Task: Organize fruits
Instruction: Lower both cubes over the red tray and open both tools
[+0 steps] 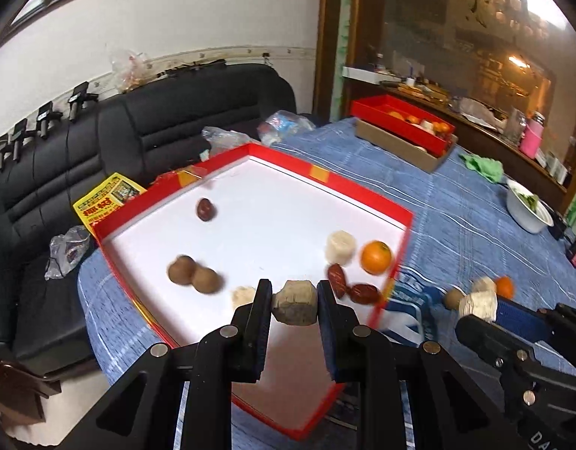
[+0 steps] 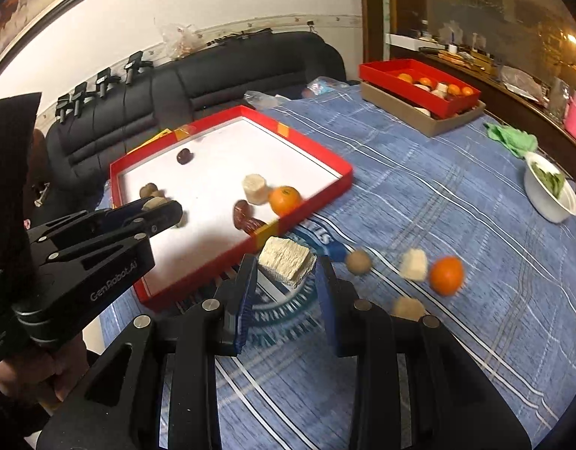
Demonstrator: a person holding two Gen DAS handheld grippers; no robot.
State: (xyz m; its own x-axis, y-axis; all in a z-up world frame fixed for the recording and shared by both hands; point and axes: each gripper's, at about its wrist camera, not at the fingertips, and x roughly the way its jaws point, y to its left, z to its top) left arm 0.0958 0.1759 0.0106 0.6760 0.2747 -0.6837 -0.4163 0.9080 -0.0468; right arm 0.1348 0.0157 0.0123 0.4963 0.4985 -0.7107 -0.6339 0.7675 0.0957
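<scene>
A red-rimmed white tray (image 1: 404, 221) (image 2: 344, 176) lies on the blue cloth. In it are an orange (image 1: 376, 257) (image 2: 284, 200), a pale chunk (image 1: 340, 247) (image 2: 254, 188), red dates (image 1: 364, 293) (image 2: 246, 217), two brown round fruits (image 1: 194, 274) and a dark date (image 1: 206, 209) (image 2: 184, 156). My left gripper (image 1: 294, 302) (image 2: 160, 210) is shut on a tan chunk (image 1: 295, 302) above the tray. My right gripper (image 2: 286, 266) (image 1: 490, 309) is shut on a pale fibrous chunk (image 2: 286, 264) (image 1: 477, 302) beside the tray's near corner. Loose on the cloth are a brown fruit (image 2: 358, 261), a pale chunk (image 2: 413, 264), an orange (image 2: 446, 275) and another tan piece (image 2: 407, 307).
A second red tray (image 1: 374, 110) (image 2: 385, 67) with oranges sits on a cardboard box at the back. A white bowl (image 1: 528, 212) (image 2: 550, 195) with greens and a green cloth (image 2: 513, 138) lie at the right. A black sofa (image 1: 156, 127) stands behind the table.
</scene>
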